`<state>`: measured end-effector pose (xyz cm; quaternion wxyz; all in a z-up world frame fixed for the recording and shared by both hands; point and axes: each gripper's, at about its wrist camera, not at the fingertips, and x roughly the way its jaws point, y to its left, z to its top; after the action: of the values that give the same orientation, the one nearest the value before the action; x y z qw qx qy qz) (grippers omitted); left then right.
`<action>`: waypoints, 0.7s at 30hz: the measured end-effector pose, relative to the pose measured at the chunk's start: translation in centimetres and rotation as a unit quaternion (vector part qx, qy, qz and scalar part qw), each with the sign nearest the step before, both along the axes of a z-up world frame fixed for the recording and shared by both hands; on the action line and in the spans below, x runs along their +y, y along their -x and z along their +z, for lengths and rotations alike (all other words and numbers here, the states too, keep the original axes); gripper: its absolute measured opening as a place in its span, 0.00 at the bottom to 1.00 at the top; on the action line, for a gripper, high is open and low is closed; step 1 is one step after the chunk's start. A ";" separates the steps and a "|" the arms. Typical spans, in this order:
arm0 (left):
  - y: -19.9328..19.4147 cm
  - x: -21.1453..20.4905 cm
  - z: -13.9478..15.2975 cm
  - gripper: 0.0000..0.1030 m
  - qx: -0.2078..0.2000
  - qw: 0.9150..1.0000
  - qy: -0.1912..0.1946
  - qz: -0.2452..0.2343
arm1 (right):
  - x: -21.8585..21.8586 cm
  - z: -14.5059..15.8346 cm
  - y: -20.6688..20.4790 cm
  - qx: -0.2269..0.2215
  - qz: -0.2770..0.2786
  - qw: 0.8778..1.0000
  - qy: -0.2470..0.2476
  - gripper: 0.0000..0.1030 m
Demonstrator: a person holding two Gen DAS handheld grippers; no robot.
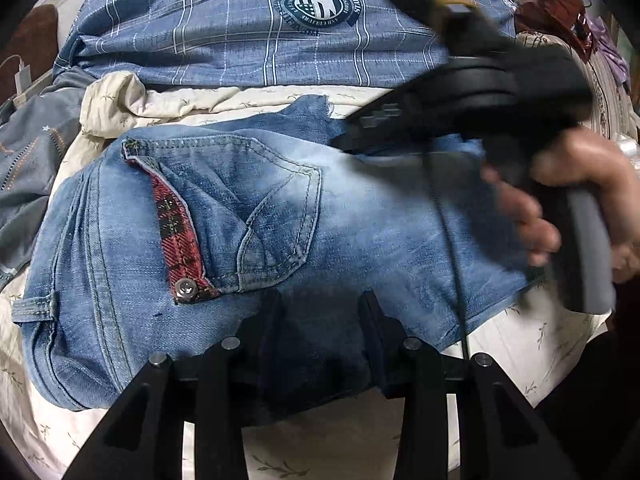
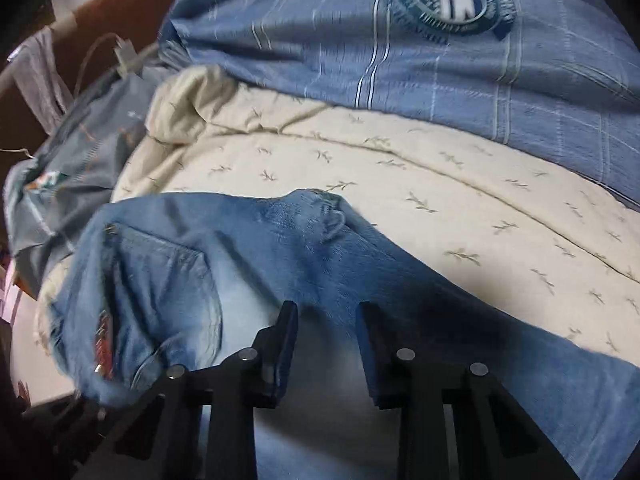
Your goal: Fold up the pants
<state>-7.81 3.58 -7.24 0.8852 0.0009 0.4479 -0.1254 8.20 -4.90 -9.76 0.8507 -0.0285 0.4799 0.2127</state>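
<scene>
Folded blue jeans [image 1: 280, 216] with a back pocket and red plaid trim [image 1: 176, 224] lie on a cream bedsheet [image 1: 520, 340]. My left gripper [image 1: 320, 304] is open, its fingers spread just above the near edge of the jeans, nothing between them. My right gripper [image 2: 326, 316] is open over the jeans [image 2: 280, 248], fingers apart and empty. In the left wrist view the right gripper's body [image 1: 480, 92] is blurred, held by a hand [image 1: 560, 200] over the jeans' right end.
A blue plaid quilt with a round emblem [image 1: 316, 4] lies behind the jeans. A grey-blue pillow [image 1: 28, 152] sits at the left. A charger and cable [image 1: 22, 76] rest by the brown headboard [image 2: 120, 4]. Dark red cloth [image 1: 560, 12] lies at the far right.
</scene>
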 end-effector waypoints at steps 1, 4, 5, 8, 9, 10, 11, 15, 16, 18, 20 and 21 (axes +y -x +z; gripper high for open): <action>-0.1 0.1 -0.1 0.39 0.003 1.000 0.004 -0.001 | 0.1 -0.3 -0.6 0.007 -0.007 1.000 -0.004 0.31; 0.1 0.1 -0.2 0.39 0.007 1.000 0.008 -0.006 | 0.0 -0.3 -2.0 -0.001 -0.036 0.999 -0.021 0.31; 0.1 0.1 -0.2 0.39 0.006 1.000 0.005 -0.012 | 0.3 -0.5 -2.7 0.001 -0.046 0.999 -0.026 0.31; 0.3 0.2 -0.2 0.39 0.005 1.000 0.008 -0.020 | 0.2 -0.5 -3.6 0.005 -0.059 0.997 -0.038 0.31; 0.4 0.3 -0.1 0.39 0.006 1.000 0.014 -0.021 | 0.2 -0.4 -3.7 0.009 -0.063 0.997 -0.043 0.31; 0.5 0.7 0.1 0.39 0.008 0.999 0.027 -0.022 | 0.2 -0.3 -3.9 0.012 -0.066 0.996 -0.052 0.31; 0.6 0.9 0.3 0.39 0.008 0.999 0.036 -0.021 | -0.4 0.0 -3.7 0.014 -0.066 0.995 -0.075 0.31; 1.6 3.0 2.2 0.38 -0.031 0.997 0.064 -0.009 | -2.2 1.2 -2.3 0.013 -0.061 0.990 -0.126 0.31; 2.0 3.5 2.9 0.38 -0.058 0.997 0.055 0.001 | -2.4 1.4 -1.7 0.013 -0.052 0.990 -0.129 0.31; 2.9 4.8 4.4 0.38 -0.117 0.992 0.022 0.030 | -2.4 1.8 0.1 0.012 -0.030 0.992 -0.119 0.31; 2.8 6.3 4.6 0.39 -0.128 0.989 0.004 0.076 | -2.2 1.9 2.0 0.010 -0.010 0.994 -0.107 0.31; 2.2 7.6 4.3 0.39 -0.109 0.989 0.011 0.103 | -2.0 1.8 2.8 0.009 -0.003 0.995 -0.104 0.31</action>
<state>-10.04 11.16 -2.99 0.9368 -0.0415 0.3453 -0.0376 5.41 -6.91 -7.94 0.8450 0.0632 0.4633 0.2593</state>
